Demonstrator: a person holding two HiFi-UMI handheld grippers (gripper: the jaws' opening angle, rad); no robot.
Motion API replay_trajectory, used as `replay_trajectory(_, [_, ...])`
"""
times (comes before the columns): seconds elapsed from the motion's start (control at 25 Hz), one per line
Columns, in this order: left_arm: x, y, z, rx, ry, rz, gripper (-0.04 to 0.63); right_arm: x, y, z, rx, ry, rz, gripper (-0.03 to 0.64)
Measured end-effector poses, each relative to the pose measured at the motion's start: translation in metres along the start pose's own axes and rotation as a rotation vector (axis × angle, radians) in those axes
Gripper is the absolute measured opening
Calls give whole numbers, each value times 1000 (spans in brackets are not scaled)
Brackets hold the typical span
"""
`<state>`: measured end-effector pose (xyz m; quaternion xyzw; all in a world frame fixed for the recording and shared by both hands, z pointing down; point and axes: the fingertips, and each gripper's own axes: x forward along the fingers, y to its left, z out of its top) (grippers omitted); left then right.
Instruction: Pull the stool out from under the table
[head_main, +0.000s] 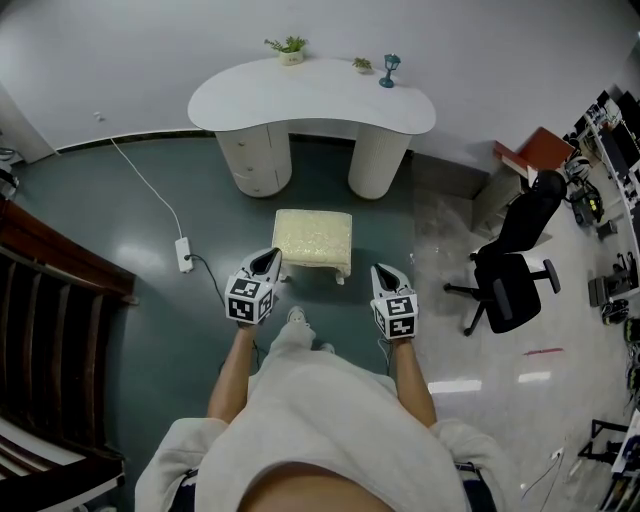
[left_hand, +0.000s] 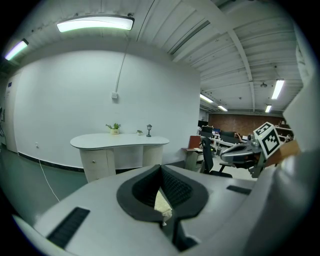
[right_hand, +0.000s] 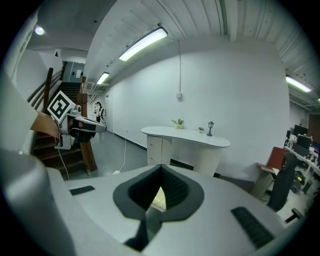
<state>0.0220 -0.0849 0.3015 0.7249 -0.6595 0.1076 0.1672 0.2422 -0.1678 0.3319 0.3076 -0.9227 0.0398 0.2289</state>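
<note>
The stool (head_main: 312, 238), a small square seat with a pale cream top, stands on the dark green floor (head_main: 140, 330). It is clear of the white tabletop (head_main: 310, 100), in front of the gap between its two round pedestals (head_main: 377, 160) and apart from both. The stool's near edge faces the person, whose shoe (head_main: 297, 316) is just behind it.

Both forearms reach forward, roughly parallel, one toward each near corner of the stool, with the grippers pointing ahead and somewhat down. The left gripper (head_main: 268, 260) has its tip just beside the near left corner; whether it touches cannot be told. The right gripper (head_main: 384, 275) sits off the near right corner with a strip of floor between. In each gripper's own view the jaws are closed together with nothing held. Only a sliver of the stool's cream top shows through the hollow behind the tips.

To the left of the stool the floor lies open as far as a power strip (head_main: 184, 253) and its cable. To the right the green floor gives way to a glossy pale one, where a black office chair (head_main: 512, 270) stands well apart. A dark wooden staircase (head_main: 50, 300) fills the left edge.

The seat hides most of the stool's legs; one shows at the near right corner. The person's body covers the floor directly below. A potted plant (head_main: 290, 47), a smaller plant (head_main: 362, 64) and a little lamp (head_main: 388, 70) stand along the tabletop's far edge.
</note>
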Motion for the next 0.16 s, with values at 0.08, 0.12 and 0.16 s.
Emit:
replay_trajectory(0.08, [-2,0,-1,-1,1,1,11,-1,1,-2,2,3,1,-3])
replay_trajectory(0.12, [-2,0,-1,-1,2,1,11,-1,2,-2,4,5,2,-4])
replay_trajectory(0.16, [-3,0,-1,-1,3,2,11,0,2,-3,5,6,3,-3])
